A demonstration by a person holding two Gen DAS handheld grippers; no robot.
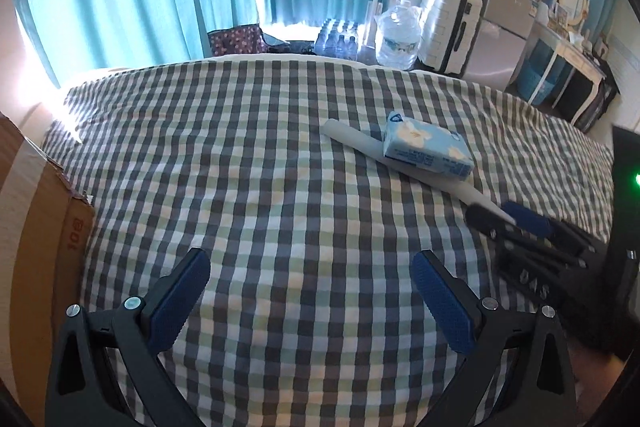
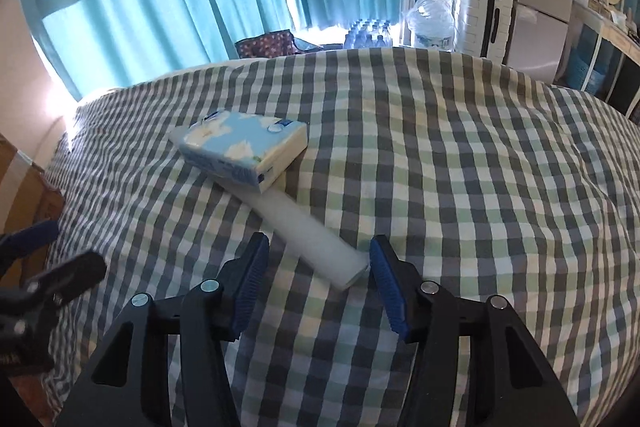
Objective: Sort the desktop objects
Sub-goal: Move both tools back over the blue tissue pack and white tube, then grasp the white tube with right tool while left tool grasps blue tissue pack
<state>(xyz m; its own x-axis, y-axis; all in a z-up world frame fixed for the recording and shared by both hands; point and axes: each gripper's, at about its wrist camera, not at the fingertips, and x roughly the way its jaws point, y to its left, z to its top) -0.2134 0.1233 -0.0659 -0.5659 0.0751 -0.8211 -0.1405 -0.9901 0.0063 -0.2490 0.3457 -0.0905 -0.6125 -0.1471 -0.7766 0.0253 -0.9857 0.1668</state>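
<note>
Over on the checked bed (image 2: 460, 155), the white tube (image 2: 316, 239) lies pinned under a blue tissue pack (image 2: 244, 151) at 11 o'clock. Right tool (image 2: 318, 263) straddles its free end, half open, probably to tug it clear (pads not touching). Left tool (image 1: 312, 291) gapes wide, empty.

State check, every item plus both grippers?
Tissue pack: sealed, lying across the tube.
White tube: flat on the checked cloth, near end between the right jaws.
Right gripper: open, straddling the tube end, not gripping.
Left gripper: open, empty.
</note>
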